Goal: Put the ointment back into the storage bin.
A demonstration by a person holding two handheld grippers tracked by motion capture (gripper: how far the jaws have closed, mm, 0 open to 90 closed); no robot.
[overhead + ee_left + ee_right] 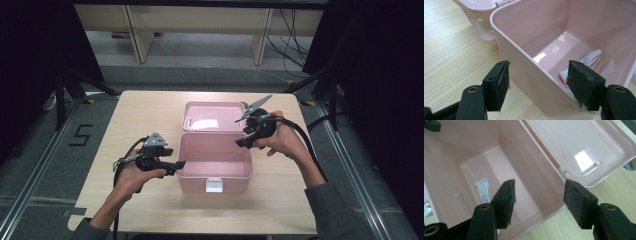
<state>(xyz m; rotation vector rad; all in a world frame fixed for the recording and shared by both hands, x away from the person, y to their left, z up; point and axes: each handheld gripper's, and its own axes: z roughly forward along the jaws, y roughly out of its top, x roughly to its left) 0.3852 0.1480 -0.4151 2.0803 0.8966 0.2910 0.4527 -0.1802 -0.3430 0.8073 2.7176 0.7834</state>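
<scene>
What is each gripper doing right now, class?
Left gripper: open, holding nothing, astride the box wall.
Right gripper: open, holding nothing, over the box rim.

My left claw (537, 87) straddles the near left wall of the pink box (215, 172), one jaw outside over bare tabletop, the other inside; my right claw (539, 200) straddles the far right corner the same way. Between them the box mouth gapes wide, most of its floor free (only a small white tube (584, 63) lies against one side). Behind it the thrown-back lid (210, 117) lies flat and blocks the table there. Left, right and front of the box, the wooden table (135, 115) offers open passage.
</scene>
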